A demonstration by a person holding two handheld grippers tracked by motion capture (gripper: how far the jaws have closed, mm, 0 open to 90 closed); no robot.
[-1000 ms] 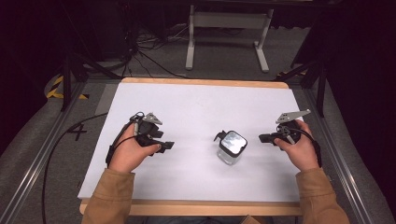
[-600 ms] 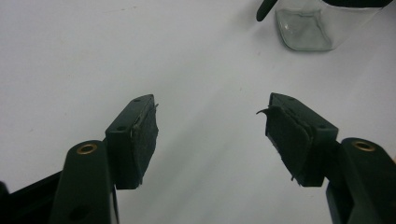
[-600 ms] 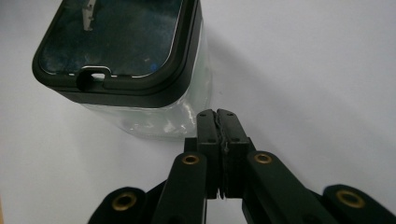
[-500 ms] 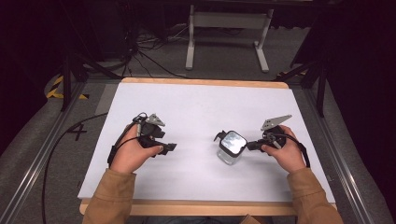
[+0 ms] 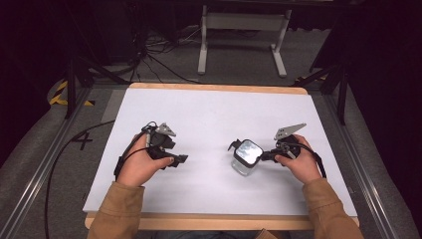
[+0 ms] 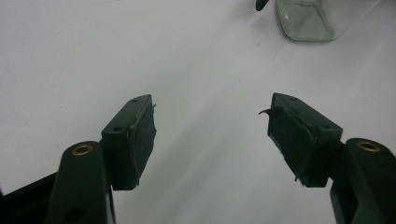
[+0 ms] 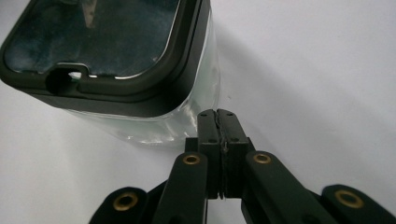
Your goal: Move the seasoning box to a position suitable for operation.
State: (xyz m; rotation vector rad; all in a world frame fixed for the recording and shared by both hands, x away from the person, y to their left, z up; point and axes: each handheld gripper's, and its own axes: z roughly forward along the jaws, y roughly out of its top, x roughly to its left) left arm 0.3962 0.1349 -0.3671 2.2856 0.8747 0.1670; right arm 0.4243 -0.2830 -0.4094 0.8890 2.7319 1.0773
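Observation:
A clear glass jar (image 5: 246, 157) with a black-framed lid stands on the white table (image 5: 214, 109), right of centre. My right gripper (image 5: 264, 156) is shut with nothing between its jaws, and its tips sit right at the jar's right side. In the right gripper view the closed tips (image 7: 218, 114) are up against the jar's (image 7: 154, 116) glass wall below the lid; I cannot tell whether they touch. My left gripper (image 5: 182, 159) rests at the left, pointing toward the jar. Its jaws have just been opening and stand open (image 6: 210, 135) and empty, with the jar (image 6: 303, 18) farther off.
A grey metal stand (image 5: 241, 22) is on the floor beyond the table's far edge. Cables (image 5: 149, 55) lie on the floor at the back left, and metal rails (image 5: 368, 184) run along both sides of the table.
My right hand has moved left and down, from the table's right edge to the jar's side. The left hand has stayed in place.

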